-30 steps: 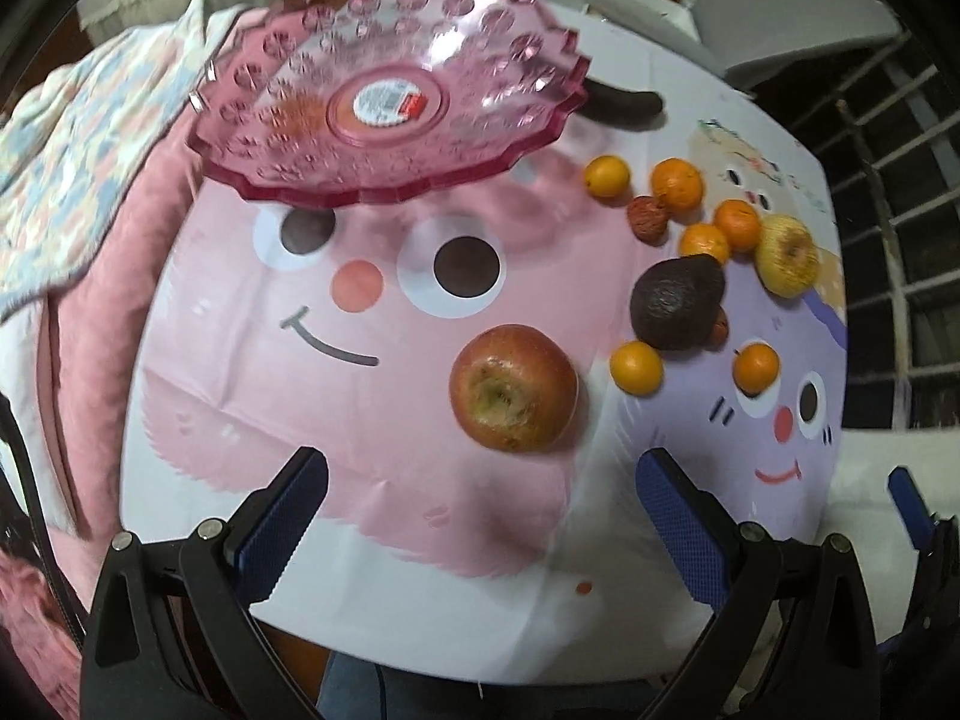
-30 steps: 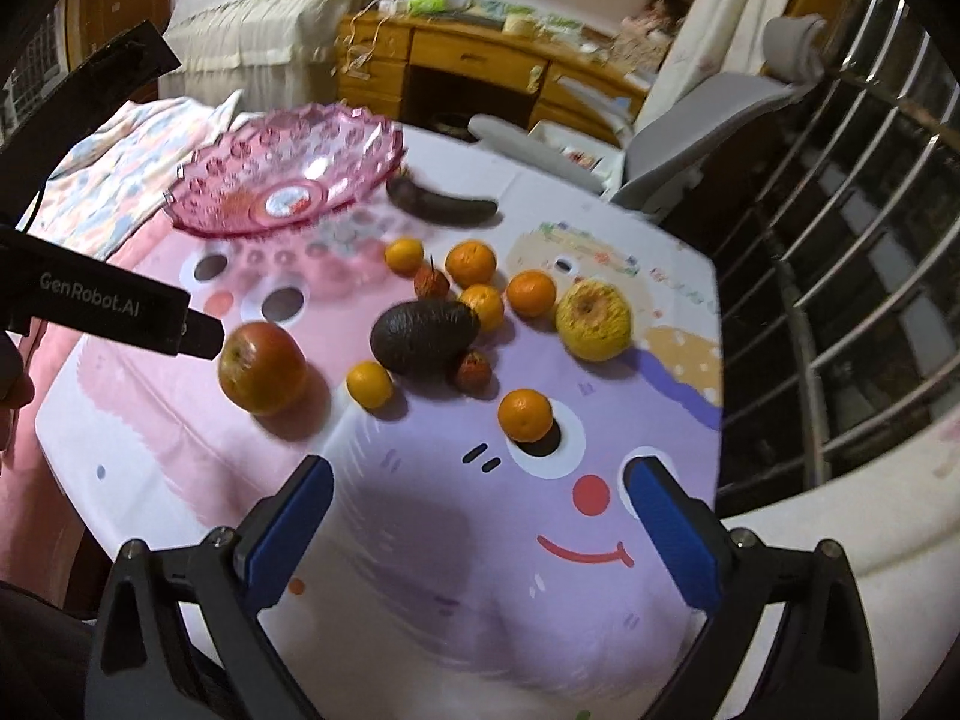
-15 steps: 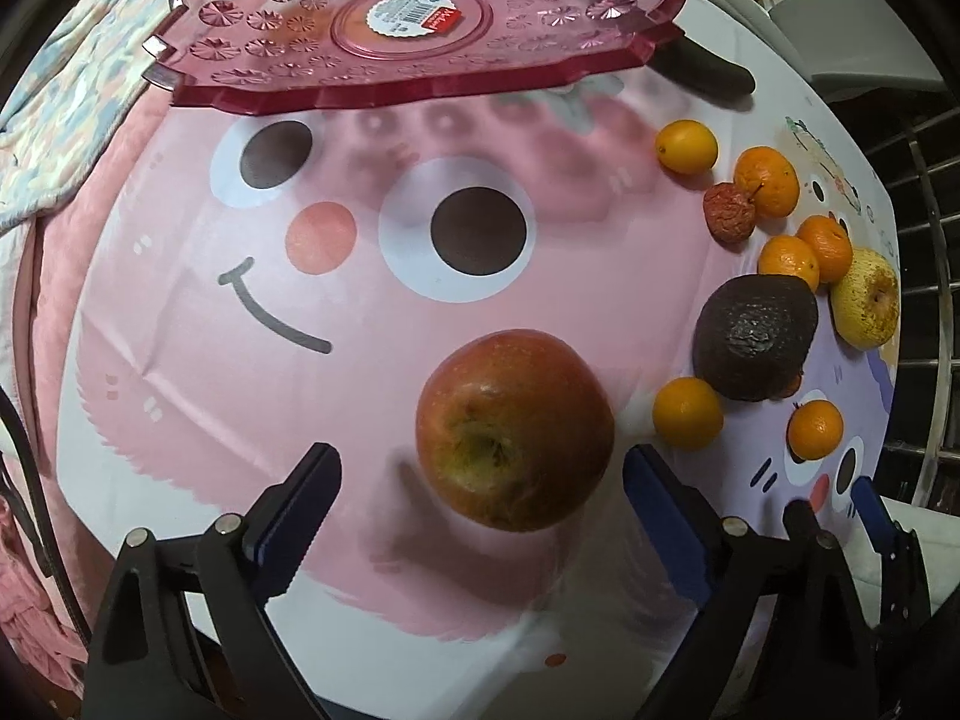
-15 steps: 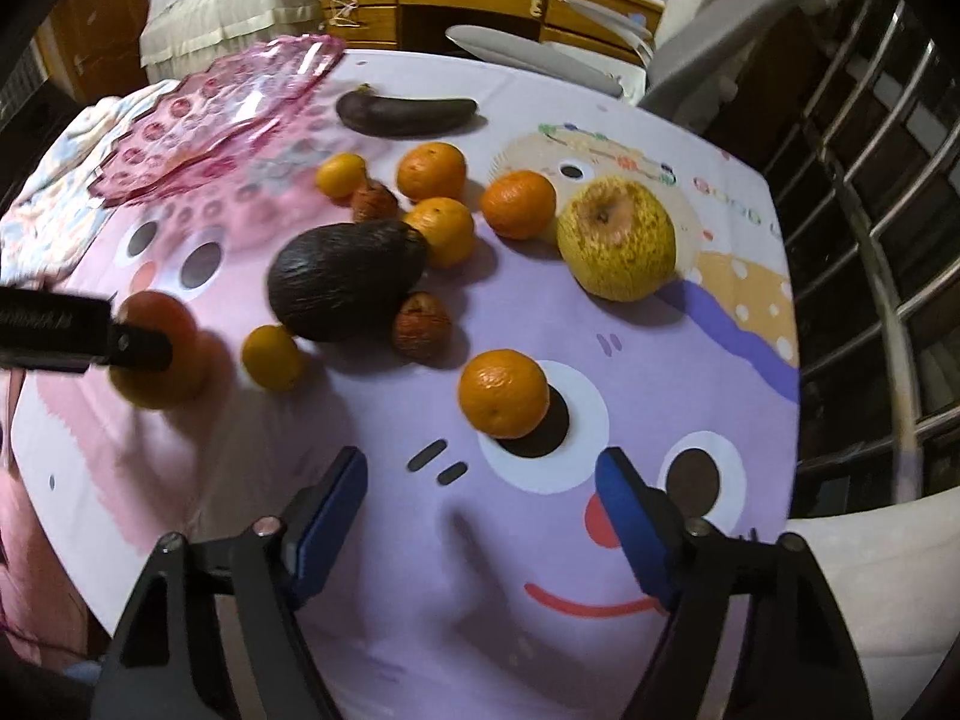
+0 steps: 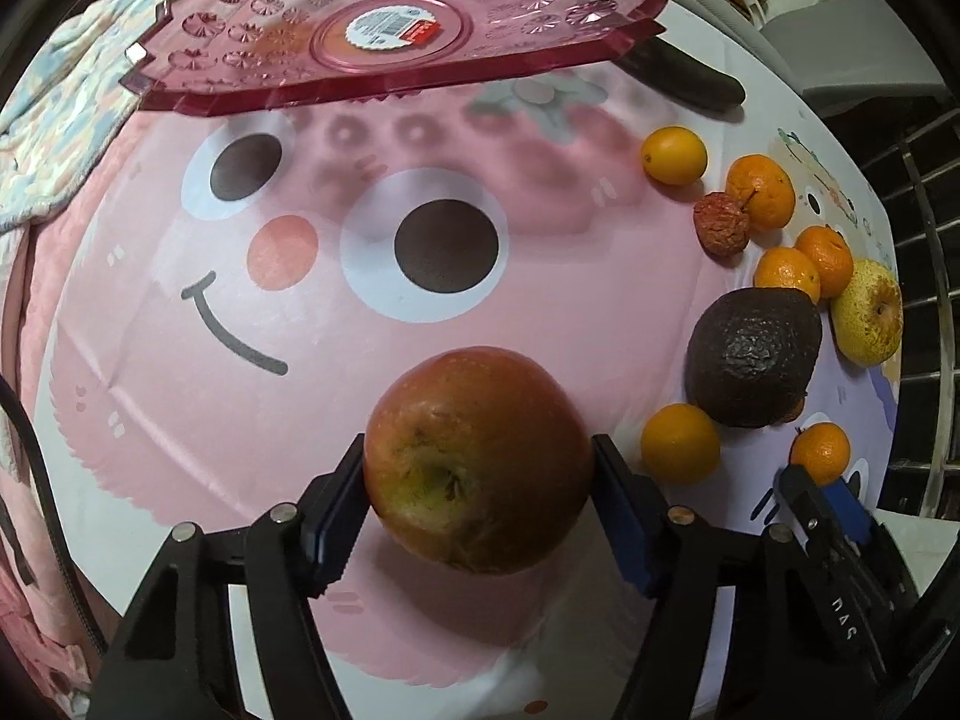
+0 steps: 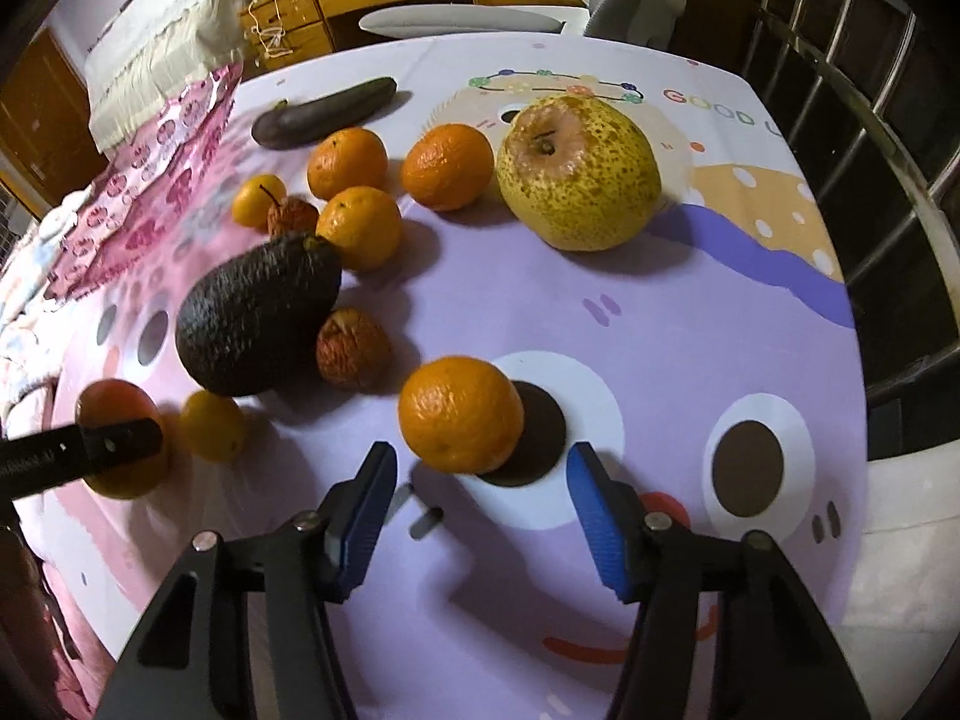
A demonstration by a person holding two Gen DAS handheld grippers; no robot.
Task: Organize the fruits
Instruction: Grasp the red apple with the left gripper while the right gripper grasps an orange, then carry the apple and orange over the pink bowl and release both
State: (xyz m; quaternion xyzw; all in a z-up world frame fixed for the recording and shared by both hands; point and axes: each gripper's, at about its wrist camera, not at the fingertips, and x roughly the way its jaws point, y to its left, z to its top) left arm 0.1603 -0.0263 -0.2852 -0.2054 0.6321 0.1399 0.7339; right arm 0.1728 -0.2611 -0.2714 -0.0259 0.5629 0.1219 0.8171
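Observation:
My left gripper is shut on a red apple, with a blue pad touching each side of it. The apple also shows in the right wrist view, partly behind a left finger. My right gripper is open, with a mandarin just ahead of its fingertips, on the cloth. A dark avocado, a yellow pear, several more mandarins and two wrinkled red fruits lie beyond it. A pink glass dish stands at the far side.
A dark banana lies behind the fruits, near the dish. The table has a cartoon-printed cloth. A metal railing runs along the right. A folded patterned cloth lies at the left edge.
My left gripper moved up to the apple and shut on it. My right gripper moved forward and down toward the near mandarin and narrowed its opening.

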